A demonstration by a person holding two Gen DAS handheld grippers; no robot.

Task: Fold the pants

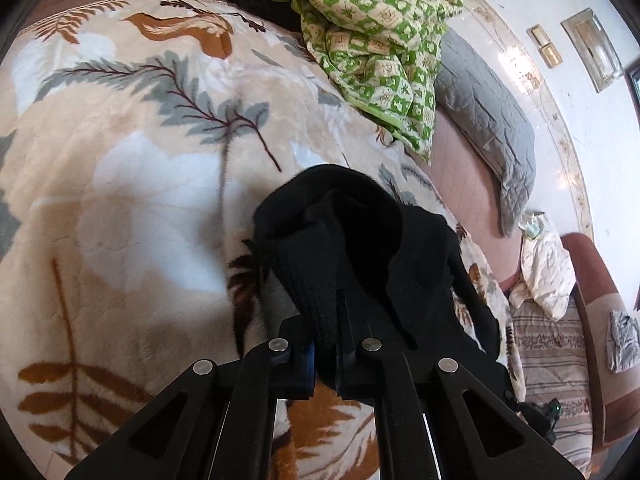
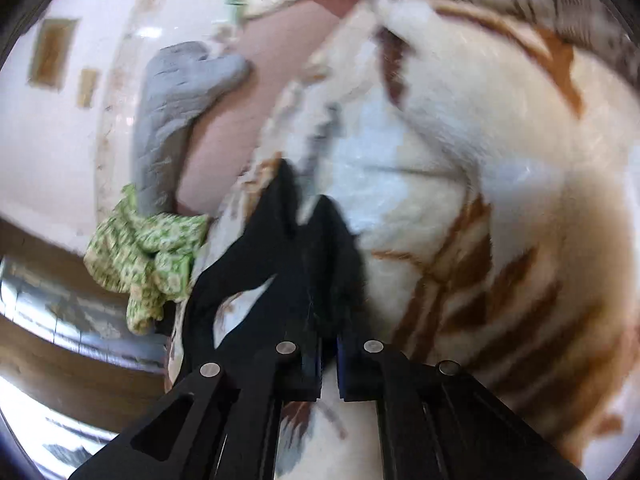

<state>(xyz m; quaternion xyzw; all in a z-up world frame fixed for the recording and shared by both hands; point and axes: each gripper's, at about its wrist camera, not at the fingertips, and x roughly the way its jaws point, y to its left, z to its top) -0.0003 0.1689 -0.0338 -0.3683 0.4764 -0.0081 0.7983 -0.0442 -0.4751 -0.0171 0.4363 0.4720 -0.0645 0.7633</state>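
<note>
The black pants (image 1: 360,248) hang bunched from my left gripper (image 1: 325,344), which is shut on a thick fold of the fabric above the leaf-patterned cream blanket (image 1: 132,184). In the right wrist view, my right gripper (image 2: 329,356) is shut on another part of the black pants (image 2: 304,264), which trail away to the left over the blanket (image 2: 460,184). The view is motion-blurred. The fingertips of both grippers are hidden in the cloth.
A green and cream quilt (image 1: 376,44) lies crumpled at the far side of the bed, with a grey pillow (image 1: 492,128) by the white wall. It also shows in the right wrist view (image 2: 148,256). A striped sheet and a white pillow (image 1: 548,268) lie to the right.
</note>
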